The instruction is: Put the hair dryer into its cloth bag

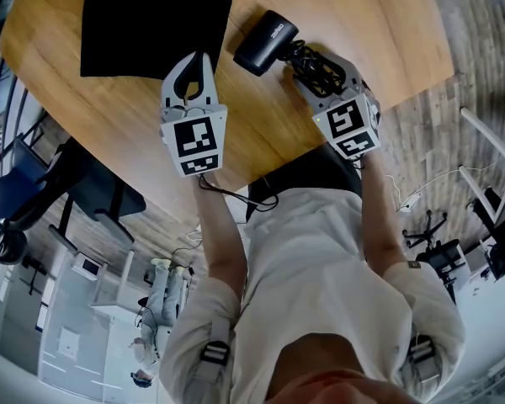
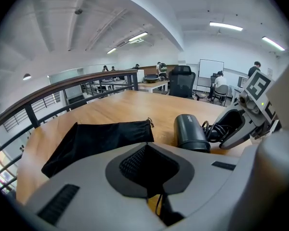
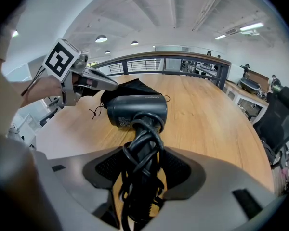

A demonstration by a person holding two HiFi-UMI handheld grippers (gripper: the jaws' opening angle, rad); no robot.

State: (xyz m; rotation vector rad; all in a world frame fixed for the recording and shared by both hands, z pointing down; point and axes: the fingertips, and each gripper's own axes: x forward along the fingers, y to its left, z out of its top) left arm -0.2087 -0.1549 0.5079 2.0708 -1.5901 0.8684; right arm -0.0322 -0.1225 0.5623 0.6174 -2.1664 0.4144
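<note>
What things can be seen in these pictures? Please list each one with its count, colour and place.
table: one, light wood, under everything
cloth bag: one, black, flat on the table, left side
hair dryer: one, dark grey, right of the bag
cord: one, black, wound round the dryer's handle
office chair: one, black, beyond the table
left gripper: one, grey, jaws together, empty, near the bag
right gripper: one, grey, closed on the hair dryer's handle
person: one, pale shirt, at the table's near edge
</note>
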